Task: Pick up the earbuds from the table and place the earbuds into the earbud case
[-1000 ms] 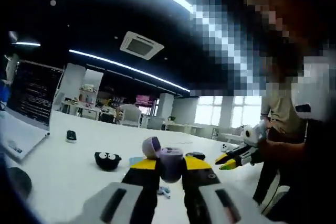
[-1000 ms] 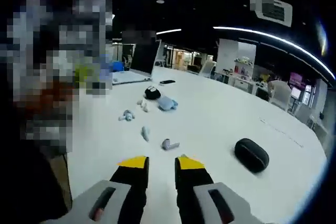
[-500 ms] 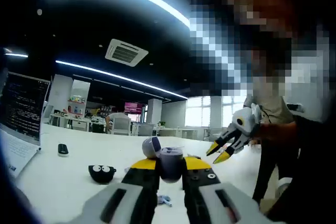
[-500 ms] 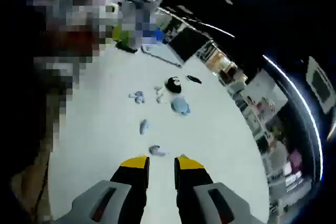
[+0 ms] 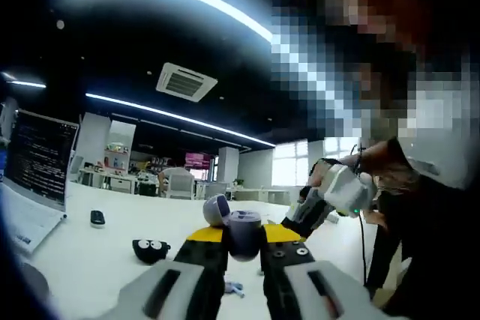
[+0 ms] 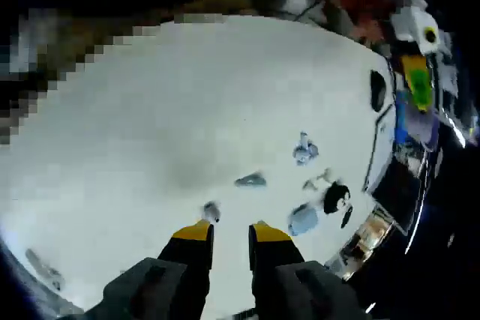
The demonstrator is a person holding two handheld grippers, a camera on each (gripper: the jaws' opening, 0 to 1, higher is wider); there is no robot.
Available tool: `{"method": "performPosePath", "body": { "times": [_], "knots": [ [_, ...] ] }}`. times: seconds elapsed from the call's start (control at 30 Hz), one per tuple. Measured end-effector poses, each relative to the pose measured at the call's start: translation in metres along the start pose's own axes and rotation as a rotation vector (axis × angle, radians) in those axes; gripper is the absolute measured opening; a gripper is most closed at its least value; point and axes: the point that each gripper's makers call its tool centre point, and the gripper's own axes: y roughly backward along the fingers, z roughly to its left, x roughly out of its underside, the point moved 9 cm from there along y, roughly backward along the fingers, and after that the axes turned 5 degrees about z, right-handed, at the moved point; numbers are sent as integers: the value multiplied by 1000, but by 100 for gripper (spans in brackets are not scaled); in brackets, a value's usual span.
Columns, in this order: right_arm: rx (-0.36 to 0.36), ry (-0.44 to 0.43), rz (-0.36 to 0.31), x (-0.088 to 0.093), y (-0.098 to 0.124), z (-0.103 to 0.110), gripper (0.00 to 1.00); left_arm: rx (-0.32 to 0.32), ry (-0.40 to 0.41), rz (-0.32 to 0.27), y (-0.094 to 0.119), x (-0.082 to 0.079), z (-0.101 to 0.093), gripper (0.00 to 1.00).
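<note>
The earbud case is held, lid open, in the closed left gripper. An earbud lies on the counter, at eleven o'clock of the slightly parted, empty right gripper, which should be centred over it first.

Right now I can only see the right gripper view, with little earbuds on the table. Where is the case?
Observer: The left gripper has the case pinched between its jaws.
Operator: Is it open?
Observer: Yes, its lid is flipped up.
Operator: Is my gripper close to it?
Observer: In the left gripper view, the right gripper sits just to the right of the case.
</note>
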Motion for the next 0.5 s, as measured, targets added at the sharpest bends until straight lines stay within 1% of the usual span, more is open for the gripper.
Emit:
{"method": "performPosePath", "body": {
  "times": [0.07, 0.1, 0.13, 0.17, 0.27, 0.3, 0.43, 0.5],
  "knots": [
    [0, 140, 48, -1, -7, 6, 18, -6, -1, -3, 1, 0, 1, 18],
    [-4, 195, 48, -5, -7, 9, 18, -7, -1, -4, 2, 0, 1, 18],
    [-17, 216, 38, -9, -8, 12, 18, -9, -1, -6, 2, 0, 1, 18],
    [-29, 253, 48, -12, -9, 15, 17, -10, 0, -7, 2, 0, 2, 18],
    [-64, 389, 107, -22, -11, 21, 17, -12, 4, -13, 1, 0, 5, 18],
    [-63, 410, 119, -23, -11, 22, 17, -10, 5, -14, 1, 0, 6, 18],
    [-73, 449, 173, -27, -10, 19, 17, 12, 11, -5, -5, 3, 6, 18],
    [-72, 450, 174, -28, -10, 19, 17, 14, 11, -5, -5, 3, 6, 18]
  ]
}}
